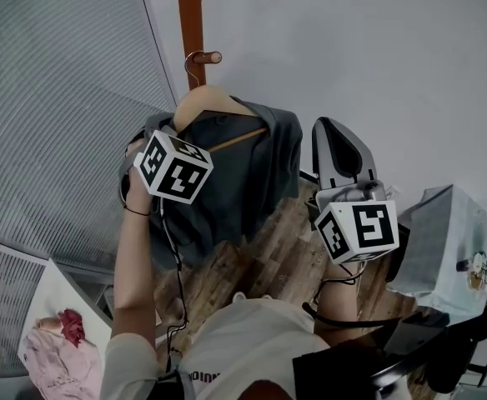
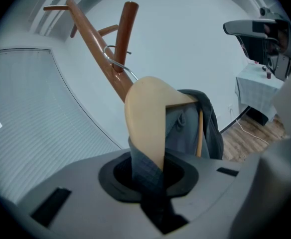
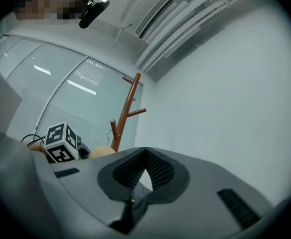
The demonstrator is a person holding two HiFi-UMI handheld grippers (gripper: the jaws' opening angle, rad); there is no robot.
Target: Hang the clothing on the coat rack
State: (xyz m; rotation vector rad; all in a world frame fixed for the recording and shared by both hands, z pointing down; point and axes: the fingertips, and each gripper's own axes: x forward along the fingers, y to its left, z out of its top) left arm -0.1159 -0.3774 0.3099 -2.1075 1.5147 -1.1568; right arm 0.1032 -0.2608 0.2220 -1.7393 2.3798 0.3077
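Room: white wall [image 1: 377,57], wood-plank floor [image 1: 268,248].
Item: dark grey garment [image 1: 252,173] on a beige wooden hanger [image 2: 145,113], with its wire hook [image 2: 116,62] at a peg of the brown wooden coat rack [image 1: 190,15].
Risk: if you release before the hook seats, the hanger and garment will probably drop.
Left gripper [image 2: 148,171]: jaws narrowly apart, pinching the hanger end and cloth.
Right gripper [image 3: 143,176]: jaws pressed together, empty.

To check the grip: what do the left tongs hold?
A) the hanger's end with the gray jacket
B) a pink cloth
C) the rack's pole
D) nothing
A: the left tongs are shut on the end of the wooden hanger and the gray jacket draped over it.
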